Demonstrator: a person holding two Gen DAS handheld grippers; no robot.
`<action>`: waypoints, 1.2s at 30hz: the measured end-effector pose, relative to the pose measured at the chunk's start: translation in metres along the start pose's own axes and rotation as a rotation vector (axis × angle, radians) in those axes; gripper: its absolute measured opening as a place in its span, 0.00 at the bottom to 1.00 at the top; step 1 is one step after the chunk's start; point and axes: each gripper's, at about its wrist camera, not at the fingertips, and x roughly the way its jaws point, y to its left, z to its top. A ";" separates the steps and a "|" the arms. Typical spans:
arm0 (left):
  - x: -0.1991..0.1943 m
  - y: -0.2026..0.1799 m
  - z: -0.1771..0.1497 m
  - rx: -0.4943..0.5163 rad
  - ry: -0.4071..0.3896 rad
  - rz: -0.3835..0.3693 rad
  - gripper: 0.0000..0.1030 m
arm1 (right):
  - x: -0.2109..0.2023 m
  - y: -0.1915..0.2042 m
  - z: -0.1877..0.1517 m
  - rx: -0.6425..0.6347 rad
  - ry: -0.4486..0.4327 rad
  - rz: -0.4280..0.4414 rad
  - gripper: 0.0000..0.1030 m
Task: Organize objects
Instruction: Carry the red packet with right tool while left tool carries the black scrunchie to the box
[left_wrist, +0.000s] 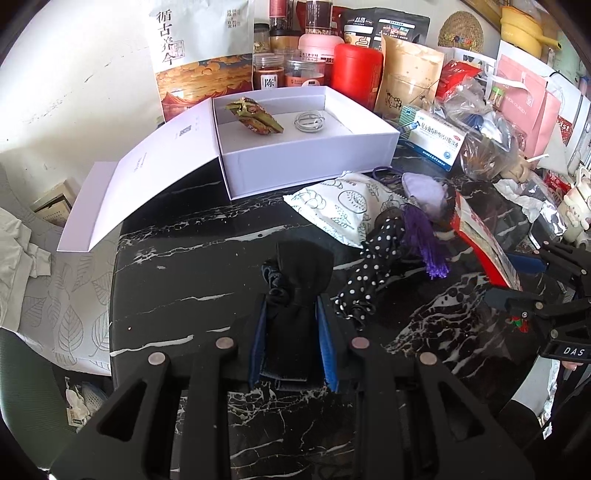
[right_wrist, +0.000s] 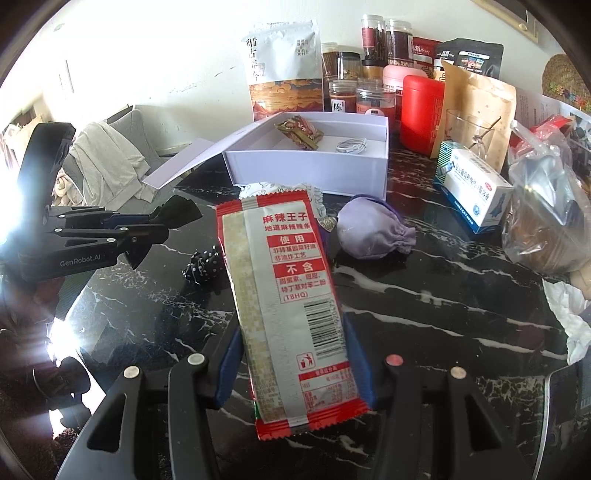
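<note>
My left tool (left_wrist: 293, 325) is clamped on a black cloth bundle (left_wrist: 299, 280), my right tool (right_wrist: 293, 354) on the red snack packet (right_wrist: 288, 295). Both hang above the bench (left_wrist: 192, 280), facing the open white box (left_wrist: 295, 162), probably their destination.

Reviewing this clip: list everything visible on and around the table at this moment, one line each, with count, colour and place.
Open cardboard box: one, white, centre back of the black marble table.
Crumpled snack wrapper: one, gold-red, inside the box.
Coiled cable: one, white, inside the box.
Drawstring pouch: one, lilac, on the table in front of the box.
Polka-dot fabric piece: one, black-white, on the table.
Medicine carton: one, white-blue, right of the box.
Cylindrical tin: one, red, behind the box.
Flat snack packet: one, red-silver, in the right gripper.
Dark cloth item: one, black, in the left gripper.
</note>
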 end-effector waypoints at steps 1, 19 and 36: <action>-0.003 -0.001 0.001 0.002 -0.003 0.002 0.24 | -0.002 0.000 0.000 0.001 -0.003 0.000 0.51; -0.018 -0.002 0.047 0.009 -0.007 0.013 0.24 | -0.013 -0.014 0.036 0.002 -0.036 -0.010 0.51; -0.013 0.019 0.108 0.029 -0.030 0.057 0.24 | -0.007 -0.022 0.089 -0.032 -0.081 -0.037 0.51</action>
